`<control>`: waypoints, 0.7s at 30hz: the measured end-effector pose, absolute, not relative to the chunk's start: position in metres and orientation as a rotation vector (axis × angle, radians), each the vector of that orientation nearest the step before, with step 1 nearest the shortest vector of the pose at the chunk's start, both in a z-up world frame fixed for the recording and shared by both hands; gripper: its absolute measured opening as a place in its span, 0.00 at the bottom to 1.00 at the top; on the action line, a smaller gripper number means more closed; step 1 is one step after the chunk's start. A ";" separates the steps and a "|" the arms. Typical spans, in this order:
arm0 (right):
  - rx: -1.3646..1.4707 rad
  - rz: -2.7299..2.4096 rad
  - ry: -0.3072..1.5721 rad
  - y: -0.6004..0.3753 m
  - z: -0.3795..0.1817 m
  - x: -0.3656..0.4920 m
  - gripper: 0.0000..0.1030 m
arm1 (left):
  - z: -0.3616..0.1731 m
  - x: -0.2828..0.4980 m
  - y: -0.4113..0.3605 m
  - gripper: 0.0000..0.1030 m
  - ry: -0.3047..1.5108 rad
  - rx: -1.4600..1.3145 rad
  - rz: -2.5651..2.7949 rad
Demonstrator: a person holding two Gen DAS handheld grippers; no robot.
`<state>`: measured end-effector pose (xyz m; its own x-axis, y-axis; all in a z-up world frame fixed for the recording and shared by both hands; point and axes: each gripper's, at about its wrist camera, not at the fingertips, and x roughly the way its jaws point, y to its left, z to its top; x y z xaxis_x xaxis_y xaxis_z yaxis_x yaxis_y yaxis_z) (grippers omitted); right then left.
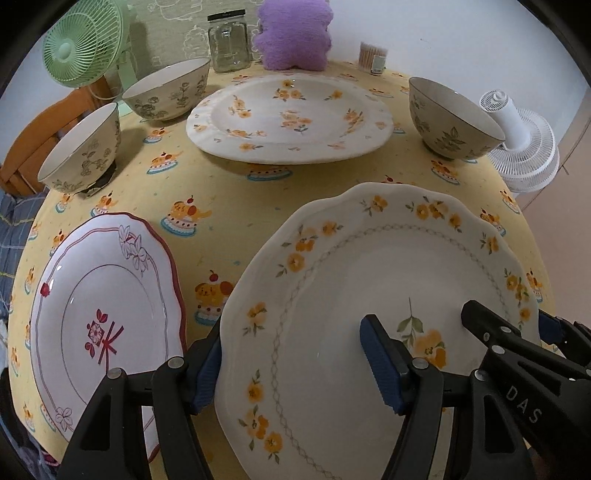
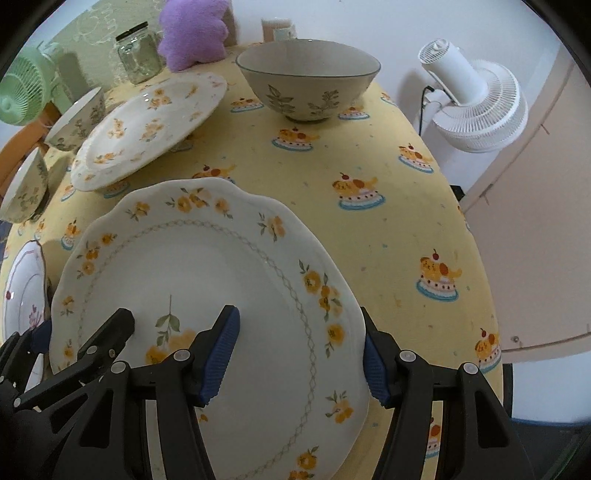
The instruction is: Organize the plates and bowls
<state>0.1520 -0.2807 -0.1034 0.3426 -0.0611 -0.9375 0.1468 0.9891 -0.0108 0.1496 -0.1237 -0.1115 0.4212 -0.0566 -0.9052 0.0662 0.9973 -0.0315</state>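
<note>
A scalloped white plate with yellow flowers (image 1: 369, 277) (image 2: 207, 277) hangs a little above the yellow tablecloth, held from both sides. My left gripper (image 1: 291, 332) (image 2: 83, 325) is shut on its left rim, one finger under the edge and one on the face. My right gripper (image 2: 299, 314) (image 1: 509, 317) grips the right rim the same way. A second yellow-flowered plate (image 1: 291, 114) sits further back. A red-trimmed plate (image 1: 107, 317) lies at the near left. Two leaf-patterned bowls (image 1: 168, 90) (image 1: 83, 147) stand at the left and one bowl (image 2: 308, 79) at the far right.
Along the table's back edge are a glass jar (image 1: 227, 40), a purple plush (image 1: 291, 33) and a box of cotton swabs (image 1: 373, 57). A green fan (image 1: 81, 42) stands at the back left. A white fan (image 2: 476, 96) stands beside the table on the right.
</note>
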 end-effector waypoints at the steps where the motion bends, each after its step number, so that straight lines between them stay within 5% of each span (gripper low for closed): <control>1: 0.082 -0.141 1.212 -0.281 -0.103 0.152 0.63 | -0.111 0.149 -0.124 0.68 1.133 0.009 -0.076; 21: 0.069 -0.139 1.131 -0.289 -0.071 0.137 0.67 | -0.087 0.135 -0.122 0.84 1.057 0.007 -0.060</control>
